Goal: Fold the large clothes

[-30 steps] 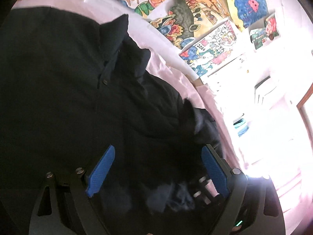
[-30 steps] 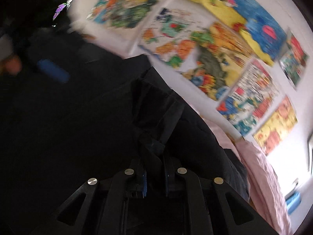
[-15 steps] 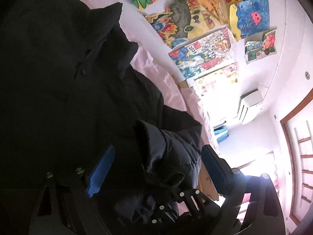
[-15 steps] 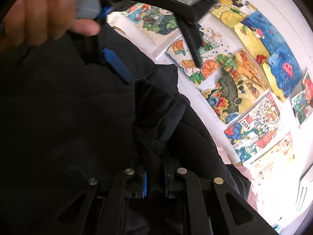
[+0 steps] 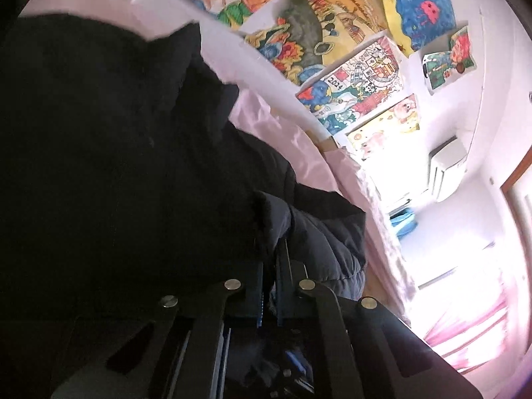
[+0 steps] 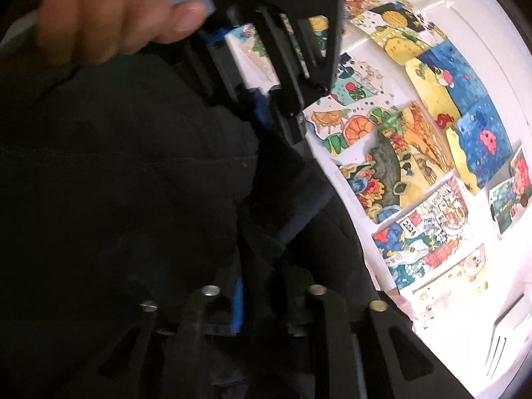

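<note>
A large black padded jacket (image 5: pixel 133 173) lies spread across a bed covered by a pale pink sheet (image 5: pixel 299 153), beside a white wall hung with bright children's paintings (image 5: pixel 349 26). The left hand-held gripper (image 5: pixel 270 286) is clenched, its blue pads pinching a quilted fold of the jacket, probably a sleeve end or cuff, near the bed's edge. In the right wrist view, the right hand-held gripper (image 6: pixel 262 302) is opening its jaws, with dark fabric bunched between them; the pads no longer seem to press it. A person's hand (image 6: pixel 109 16) steers the left tool from above. The jacket looks soft, bulky and puffy, likely light for its size but springy, so folds may tend to bounce open. Its smooth shell seems somewhat slippery, so a thin pinch could slide off. A thick seam, cuff, hem or collar edge would likely give the surest hold, taken deep between the pads.
</note>
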A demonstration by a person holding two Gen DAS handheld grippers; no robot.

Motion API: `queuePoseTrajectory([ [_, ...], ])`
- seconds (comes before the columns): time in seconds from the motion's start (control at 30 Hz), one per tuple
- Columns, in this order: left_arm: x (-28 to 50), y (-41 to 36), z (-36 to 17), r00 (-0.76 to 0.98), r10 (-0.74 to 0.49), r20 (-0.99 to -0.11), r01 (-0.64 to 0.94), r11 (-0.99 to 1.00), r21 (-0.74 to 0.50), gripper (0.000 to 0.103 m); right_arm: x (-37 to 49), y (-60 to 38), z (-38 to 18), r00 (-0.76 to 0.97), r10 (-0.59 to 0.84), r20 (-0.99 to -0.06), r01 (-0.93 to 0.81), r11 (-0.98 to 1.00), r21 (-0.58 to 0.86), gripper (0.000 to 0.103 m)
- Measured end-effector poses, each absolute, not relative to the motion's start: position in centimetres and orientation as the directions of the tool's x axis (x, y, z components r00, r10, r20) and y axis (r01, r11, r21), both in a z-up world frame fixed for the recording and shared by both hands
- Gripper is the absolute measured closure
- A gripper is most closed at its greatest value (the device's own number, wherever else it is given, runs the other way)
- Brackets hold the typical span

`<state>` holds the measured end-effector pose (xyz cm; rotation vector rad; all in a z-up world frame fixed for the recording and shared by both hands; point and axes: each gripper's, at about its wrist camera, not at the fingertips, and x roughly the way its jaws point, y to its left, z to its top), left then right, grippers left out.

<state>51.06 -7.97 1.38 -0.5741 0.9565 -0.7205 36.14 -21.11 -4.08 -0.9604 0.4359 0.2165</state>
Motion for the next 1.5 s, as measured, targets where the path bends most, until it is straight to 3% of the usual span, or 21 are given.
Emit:
queuePoseTrajectory([
  [0.13,52.2,-6.5,1.7,0.400,-0.724,-0.562,0.277,0.680,-0.679,0.100,35.4,-21.7,-3.4,0.888,0.015,-0.460,-0.381,0.584,-0.717,0.056],
  [0.2,52.6,-5.3,2.0,0.422,-0.689,-0.589,0.286,0.718,-0.635,0.100,35.0,-22.1,-2.8,0.892,0.030,-0.452,-0.376,0.603,-0.703,0.042],
  [0.27,52.9,-4.3,2.2,0.438,-0.657,-0.613,0.281,0.748,-0.601,0.100,34.9,-22.4,-2.3,0.897,0.028,-0.441,-0.359,0.628,-0.691,0.036],
  [0.43,53.6,-0.9,2.7,0.515,-0.509,-0.690,0.256,0.859,-0.443,0.100,36.5,-23.8,-1.3,0.877,0.021,-0.481,-0.346,0.721,-0.601,0.034],
  [0.5,53.6,0.5,2.9,0.548,-0.424,-0.721,0.248,0.906,-0.344,0.100,37.4,-24.6,-0.5,0.867,0.028,-0.497,-0.334,0.773,-0.539,0.023],
  [0.7,52.8,4.1,2.2,0.608,-0.199,-0.769,0.197,0.976,-0.097,0.100,41.8,-26.5,1.9,0.834,0.030,-0.551,-0.262,0.901,-0.347,0.021],
  [0.8,53.3,5.0,1.2,0.587,-0.163,-0.793,0.178,0.982,-0.071,0.100,45.3,-27.6,1.6,0.788,-0.013,-0.615,-0.184,0.949,-0.256,0.021],
  [1.03,53.5,3.8,-1.7,0.570,-0.040,-0.820,0.187,0.979,0.082,0.099,49.6,-27.6,-3.0,0.671,-0.123,-0.731,-0.126,0.953,-0.276,0.021],
  [1.17,53.9,4.3,-2.6,0.562,-0.039,-0.826,0.165,0.984,0.066,0.092,50.5,-27.9,-5.2,0.604,-0.133,-0.786,-0.139,0.953,-0.268,0.021],
  [1.33,52.2,5.8,-1.4,0.572,-0.107,-0.813,0.141,0.990,-0.032,0.078,49.6,-28.4,-4.3,0.635,-0.089,-0.768,-0.142,0.963,-0.229,0.020],
  [1.4,50.7,6.1,-0.1,0.610,-0.112,-0.785,0.139,0.990,-0.033,0.059,49.0,-28.5,-3.6,0.648,-0.055,-0.760,-0.152,0.968,-0.199,0.015],
  [1.47,48.1,6.6,1.1,0.651,-0.117,-0.750,0.134,0.990,-0.038,0.050,48.3,-28.2,-2.9,0.659,-0.026,-0.752,-0.167,0.969,-0.180,0.010],
  [1.5,46.8,7.2,1.6,0.666,-0.110,-0.738,0.117,0.992,-0.042,0.040,47.8,-28.0,-2.5,0.662,-0.005,-0.749,-0.184,0.968,-0.169,0.006],
])
